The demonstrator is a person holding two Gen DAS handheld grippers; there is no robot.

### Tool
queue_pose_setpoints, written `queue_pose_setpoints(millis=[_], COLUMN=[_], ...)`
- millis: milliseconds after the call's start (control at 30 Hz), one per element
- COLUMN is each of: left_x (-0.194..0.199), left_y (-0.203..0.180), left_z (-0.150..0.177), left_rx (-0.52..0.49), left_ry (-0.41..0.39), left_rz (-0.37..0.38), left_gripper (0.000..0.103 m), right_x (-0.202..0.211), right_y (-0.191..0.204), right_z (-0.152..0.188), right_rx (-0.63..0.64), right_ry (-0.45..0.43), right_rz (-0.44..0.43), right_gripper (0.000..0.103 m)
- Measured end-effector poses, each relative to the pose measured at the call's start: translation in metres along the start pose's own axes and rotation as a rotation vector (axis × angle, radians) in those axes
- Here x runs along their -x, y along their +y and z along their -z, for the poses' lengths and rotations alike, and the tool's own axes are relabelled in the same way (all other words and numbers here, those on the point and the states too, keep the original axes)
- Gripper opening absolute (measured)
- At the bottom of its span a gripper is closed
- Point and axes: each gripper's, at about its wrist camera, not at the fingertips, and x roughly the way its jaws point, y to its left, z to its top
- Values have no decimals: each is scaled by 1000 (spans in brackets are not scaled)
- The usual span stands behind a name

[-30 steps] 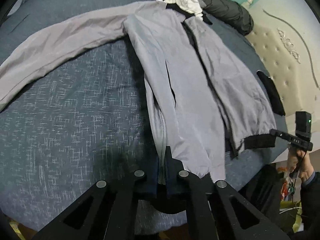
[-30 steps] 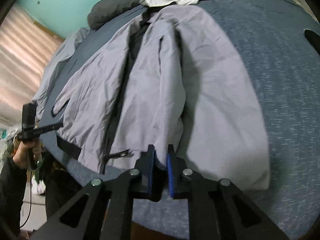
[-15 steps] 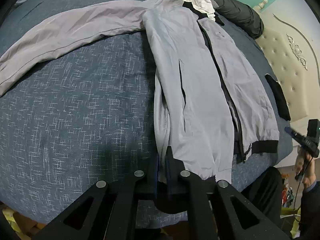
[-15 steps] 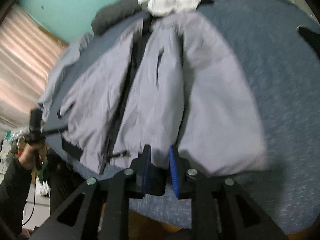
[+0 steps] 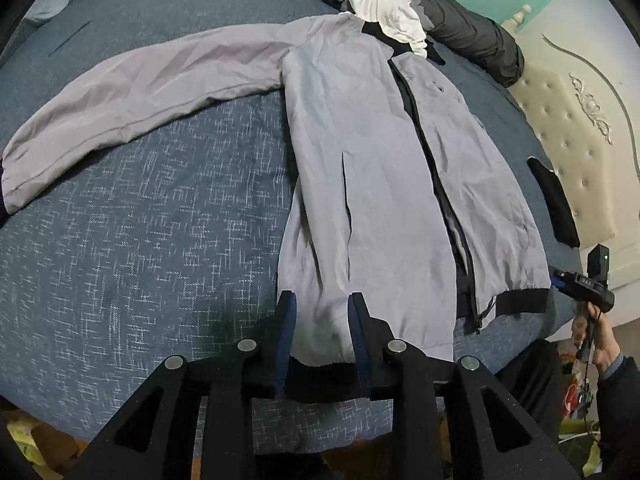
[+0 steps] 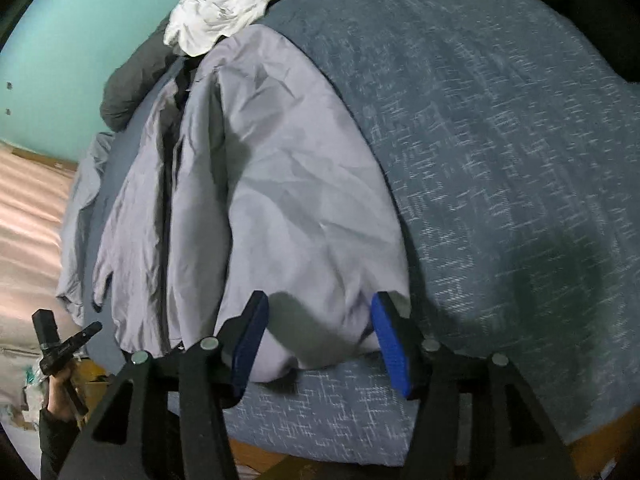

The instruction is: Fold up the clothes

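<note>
Here a grey zip-front jacket (image 5: pixel 372 184) lies flat, front side up, on a bed covered by a dark blue flecked bedspread (image 5: pixel 152 248), its collar toward the far end and its black ribbed hem (image 5: pixel 520 300) toward the near edge. In the left wrist view one sleeve (image 5: pixel 132 100) stretches out sideways across the bedspread, well apart from the body of the jacket, and the zip runs open down the middle, showing a dark lining. The left gripper (image 5: pixel 322 312) has its jaws parted, the blue-padded fingers (image 5: pixel 286 332) standing on either side of the jacket's near hem corner, with the cloth lying between them and not pinched. The right gripper (image 6: pixel 320 320) is likewise spread wide, its blue pads (image 6: pixel 390 344) flanking the lower edge of the jacket's other side, which the right wrist view shows as a smooth grey fold (image 6: pixel 296 200) lying over the bedspread (image 6: pixel 500 160); nothing is clamped there either. At the collar end a crumpled white garment (image 5: pixel 386 4) rests against a dark padded coat (image 5: pixel 472 36), touching the jacket's collar. Beyond the bed stand a cream tufted headboard (image 5: pixel 576 136) and a turquoise wall (image 6: pixel 80 40).
</note>
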Motion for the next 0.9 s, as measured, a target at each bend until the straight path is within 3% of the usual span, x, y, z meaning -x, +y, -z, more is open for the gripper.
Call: queue_pose_setpoints(millis=[33, 133, 433, 600, 800, 900], left_x=[0, 1, 2, 1, -1, -2], left_y=[-1, -2, -8, -9, -9, -12], left_z=[0, 1, 1, 0, 0, 2], left_rx=[0, -1, -8, -9, -8, -9], left_ry=[-2, -9, -13, -12, -10, -6], left_rz=[1, 5, 12, 11, 11, 14], left_gripper=[29, 29, 29, 29, 29, 29], right_x=[0, 2, 24, 60, 114, 102], right_y=[4, 9, 23, 32, 45, 32], right_z=[0, -4, -14, -32, -63, -76], right_rx=[17, 45, 136, 169, 268, 245], right_ry=[-6, -11, -54, -134, -207, -162], right_rz=[4, 2, -22, -20, 114, 181], right_gripper=[32, 5, 1, 1, 1, 1])
